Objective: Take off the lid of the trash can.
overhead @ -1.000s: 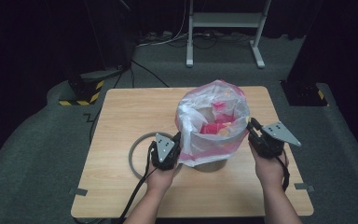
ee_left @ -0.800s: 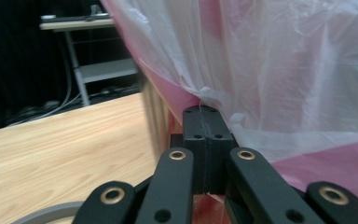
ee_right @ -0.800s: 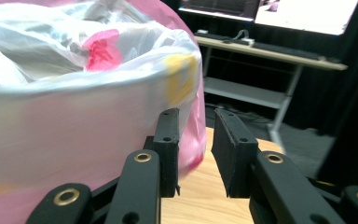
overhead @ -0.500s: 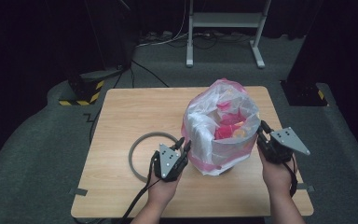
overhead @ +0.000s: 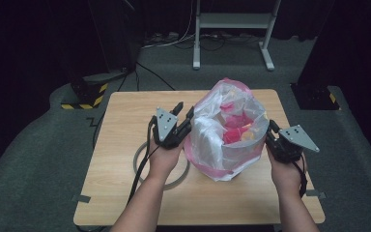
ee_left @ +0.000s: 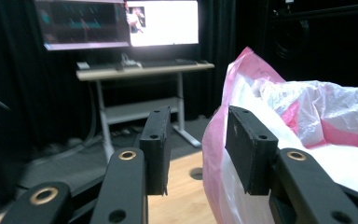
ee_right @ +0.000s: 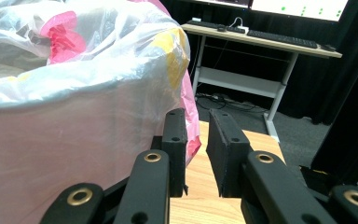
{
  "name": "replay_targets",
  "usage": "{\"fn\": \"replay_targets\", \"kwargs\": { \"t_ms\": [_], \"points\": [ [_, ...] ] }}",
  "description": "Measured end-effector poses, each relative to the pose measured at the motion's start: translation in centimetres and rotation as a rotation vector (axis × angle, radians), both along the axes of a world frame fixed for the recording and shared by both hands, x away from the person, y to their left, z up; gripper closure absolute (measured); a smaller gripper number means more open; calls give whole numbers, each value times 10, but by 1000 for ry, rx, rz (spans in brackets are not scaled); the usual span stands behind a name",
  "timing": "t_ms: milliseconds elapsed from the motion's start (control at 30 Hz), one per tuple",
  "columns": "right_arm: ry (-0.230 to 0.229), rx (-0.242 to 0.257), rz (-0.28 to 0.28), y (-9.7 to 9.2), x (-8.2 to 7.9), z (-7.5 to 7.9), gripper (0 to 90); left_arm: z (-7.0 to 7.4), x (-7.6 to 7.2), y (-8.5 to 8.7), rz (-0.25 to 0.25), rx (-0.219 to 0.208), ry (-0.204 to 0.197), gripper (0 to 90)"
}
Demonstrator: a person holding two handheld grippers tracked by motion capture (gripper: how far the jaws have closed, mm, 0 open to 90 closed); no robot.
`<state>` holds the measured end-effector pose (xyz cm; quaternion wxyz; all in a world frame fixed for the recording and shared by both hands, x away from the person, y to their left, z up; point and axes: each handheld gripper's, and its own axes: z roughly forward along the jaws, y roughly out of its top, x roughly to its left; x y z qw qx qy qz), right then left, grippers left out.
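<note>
Dark room with black curtains, grey carpet, and a white stand leg (overhead: 232,34) at upper centre of the high view; monitors (ee_left: 116,23) on a desk in the upper left of the left gripper view. Wooden tabletop (overhead: 125,111) at centre frame, carrying a translucent white-and-pink plastic bag (overhead: 227,133) right of centre, mouth gaping upward, pink and yellow pieces (overhead: 234,130) showing inside. Grey ring (overhead: 140,166) flat on the wood at lower left of the bag, partly under the left forearm. Left claw (overhead: 183,112) raised just beside the bag's left wall, near its rim, jaws spread and just now opening wider, nothing between them; in the left gripper view, bare gap between the pads, pink bag film (ee_left: 219,140) just behind the right-hand pad, contact impossible to tell. Right claw (overhead: 272,133) at the bag's right edge, low, jaws narrowly parted; in the right gripper view, bag (ee_right: 74,112) bulging against the left-hand jaw, gap showing only tabletop (ee_right: 200,177), so no pinch visible there.
</note>
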<state>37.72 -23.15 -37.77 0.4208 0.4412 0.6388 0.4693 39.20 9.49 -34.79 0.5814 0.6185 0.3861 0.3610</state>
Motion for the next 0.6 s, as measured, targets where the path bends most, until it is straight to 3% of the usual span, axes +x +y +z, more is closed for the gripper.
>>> {"fn": "replay_targets", "kwargs": {
  "t_ms": [67, 133, 233, 333, 400, 467, 533, 600],
  "points": [
    [0, -4, 3, 0, 0, 0, 760, -3, 5, -2, -37, -21, 12, 589],
    [2, -4, 6, -1, 1, -1, 760, -4, 5, -5, -46, -12, -1, 587],
    [2, -4, 6, -1, 2, -1, 761, -5, 9, -8, -48, -24, 14, 591],
    [1, -2, 5, -1, 1, -1, 762, -5, 10, -7, -49, -22, 5, 709],
    [-1, -1, 7, 0, 1, -2, 762, -5, 8, -8, -26, 0, -16, 884],
    [2, 0, 5, 0, 1, -2, 763, -6, 9, -8, -13, 6, -33, 899],
    [3, 2, 5, 0, 2, -2, 765, -9, 10, -3, 14, -27, -41, 900],
    [3, -1, 6, 0, 2, -2, 766, -16, 14, 3, 47, -52, -22, 900]
  ]
}}
